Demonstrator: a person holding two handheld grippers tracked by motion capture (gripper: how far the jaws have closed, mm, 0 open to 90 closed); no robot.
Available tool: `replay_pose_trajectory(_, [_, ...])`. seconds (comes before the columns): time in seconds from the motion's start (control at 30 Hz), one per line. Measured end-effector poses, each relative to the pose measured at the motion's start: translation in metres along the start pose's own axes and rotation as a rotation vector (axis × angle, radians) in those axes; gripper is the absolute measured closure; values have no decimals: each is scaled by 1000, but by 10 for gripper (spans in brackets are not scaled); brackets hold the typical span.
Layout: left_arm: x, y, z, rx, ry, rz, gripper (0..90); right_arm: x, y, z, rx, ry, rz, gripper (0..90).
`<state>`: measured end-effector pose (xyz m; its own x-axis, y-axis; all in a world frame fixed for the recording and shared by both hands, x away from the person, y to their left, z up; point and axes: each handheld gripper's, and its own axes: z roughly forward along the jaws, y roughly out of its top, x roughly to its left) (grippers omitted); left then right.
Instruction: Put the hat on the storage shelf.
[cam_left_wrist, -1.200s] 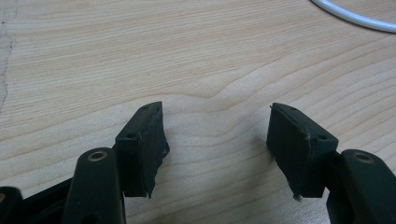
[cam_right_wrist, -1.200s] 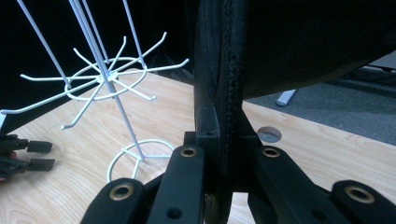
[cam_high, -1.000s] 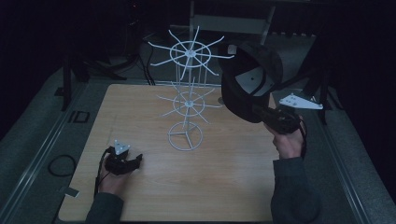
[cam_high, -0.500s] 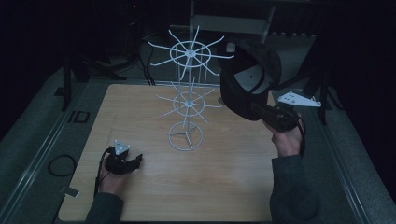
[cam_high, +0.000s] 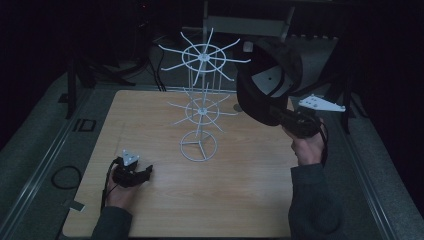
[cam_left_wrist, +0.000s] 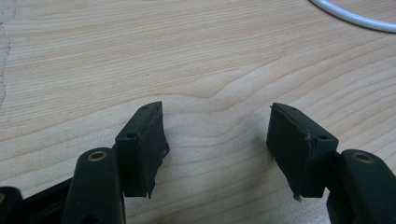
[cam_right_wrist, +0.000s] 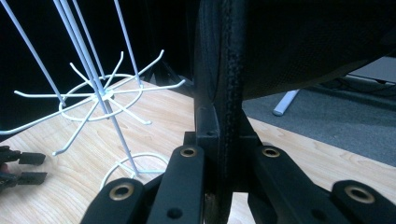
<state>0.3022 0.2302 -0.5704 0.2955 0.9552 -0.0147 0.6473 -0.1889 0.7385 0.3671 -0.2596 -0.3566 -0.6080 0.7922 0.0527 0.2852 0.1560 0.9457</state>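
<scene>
A white wire hook rack (cam_high: 202, 107) with two wheels of prongs stands mid-table. Right of its upper wheel, a black cap (cam_high: 270, 80) hangs in the air, its hollow side turned toward the camera. My right gripper (cam_high: 272, 112) is shut on the cap's edge. In the right gripper view both jaws clamp the stitched edge of the cap (cam_right_wrist: 229, 93), and the rack (cam_right_wrist: 100, 95) stands to the left. My left gripper (cam_high: 147, 172) rests on the wooden table (cam_high: 150, 115) near its front left, open. The left gripper view looks between the jaws of that gripper (cam_left_wrist: 217, 140) onto bare wood.
The rack's white base ring (cam_left_wrist: 355, 18) lies just beyond the left gripper. Grey carpeted floor and a metal rail (cam_high: 55, 150) border the table on both sides. Dark stands and cables crowd the back.
</scene>
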Motion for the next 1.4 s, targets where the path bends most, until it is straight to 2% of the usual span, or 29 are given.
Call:
replay_pose_trajectory(0.3, [0,0,0,-1,-1,-1,372,2,4,3,-1,-6,-12,864])
replay_pose_trajectory(0.53, [0,0,0,0,-1,0,372,5,8,5,-2,-17,-40,864])
replay_pose_trajectory(0.9, [0,0,0,1,-2,5,372,11,14,7,-11,-14,-47,864])
replay_pose_trajectory(1.27, [0,0,0,1,-2,6,372,17,21,11,-4,-15,-80,863])
replay_pose_trajectory(1.4, [0,0,0,2,-2,6,372,21,22,14,5,-31,-105,863])
